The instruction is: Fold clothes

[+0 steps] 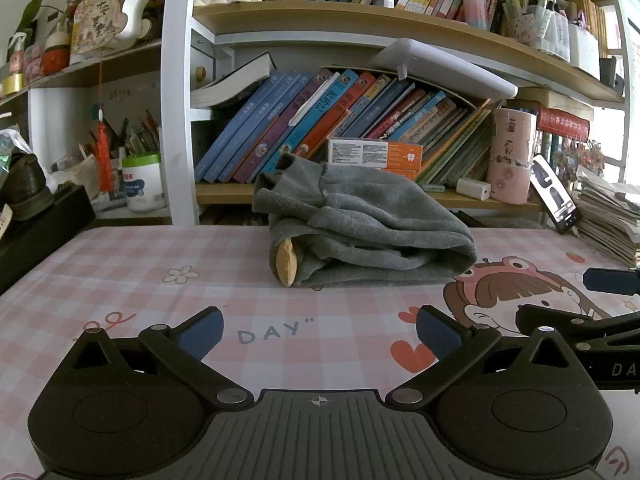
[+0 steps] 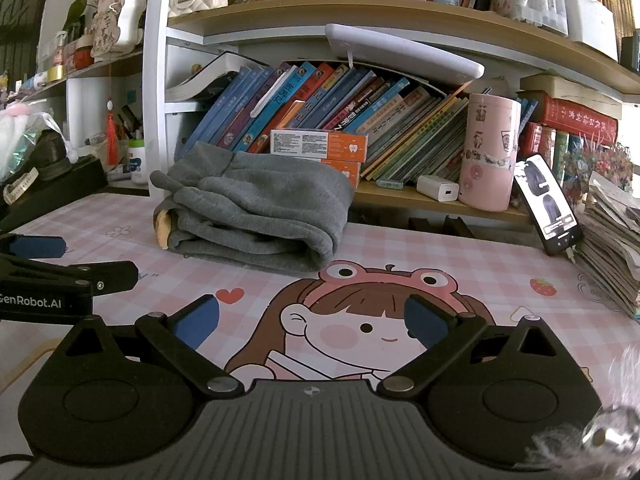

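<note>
Desk (image 1: 120,280) with the pink checked cartoon mat under both my tongs, bookshelf (image 1: 360,28) behind. Grey garment (image 1: 372,232) sits folded in a bundle at the desk's far edge, just in front of the books (image 1: 320,120), well apart from both tongs. Left tongs (image 1: 320,334) spread wide, holding nothing. Right tongs (image 2: 312,320) same: wide, nothing between the pads. Phone (image 2: 548,208) propped at right.

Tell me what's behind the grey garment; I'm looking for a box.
Orange-and-white boxes stand behind the garment, before leaning books. Their lower parts are hidden by it.
</note>
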{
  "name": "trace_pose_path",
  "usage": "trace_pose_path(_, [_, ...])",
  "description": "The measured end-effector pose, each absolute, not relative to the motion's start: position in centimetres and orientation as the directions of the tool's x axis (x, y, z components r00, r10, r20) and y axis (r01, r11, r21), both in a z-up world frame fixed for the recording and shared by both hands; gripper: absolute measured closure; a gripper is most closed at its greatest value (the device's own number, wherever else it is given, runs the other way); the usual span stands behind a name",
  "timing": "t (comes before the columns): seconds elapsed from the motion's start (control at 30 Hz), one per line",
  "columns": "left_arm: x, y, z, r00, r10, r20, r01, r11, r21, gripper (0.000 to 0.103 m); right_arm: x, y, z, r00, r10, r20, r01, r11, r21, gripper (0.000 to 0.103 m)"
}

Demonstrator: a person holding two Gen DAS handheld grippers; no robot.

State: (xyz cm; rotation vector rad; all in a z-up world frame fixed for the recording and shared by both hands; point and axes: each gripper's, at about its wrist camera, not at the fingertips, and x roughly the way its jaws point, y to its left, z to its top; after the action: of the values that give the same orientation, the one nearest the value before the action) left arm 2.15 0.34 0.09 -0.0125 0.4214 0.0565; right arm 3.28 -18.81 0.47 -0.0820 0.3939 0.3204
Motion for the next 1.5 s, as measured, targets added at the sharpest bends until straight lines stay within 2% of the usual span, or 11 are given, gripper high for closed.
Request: trace_pose_path(1.5, [2.32,0.80,0.00,0.908,0.023,-0.419,-0.042,0.998,-0.036,0.000,3.30,-18.79,0.36,0.872,0.291,-0.394,-0.323,0.946,-0.015,0.003])
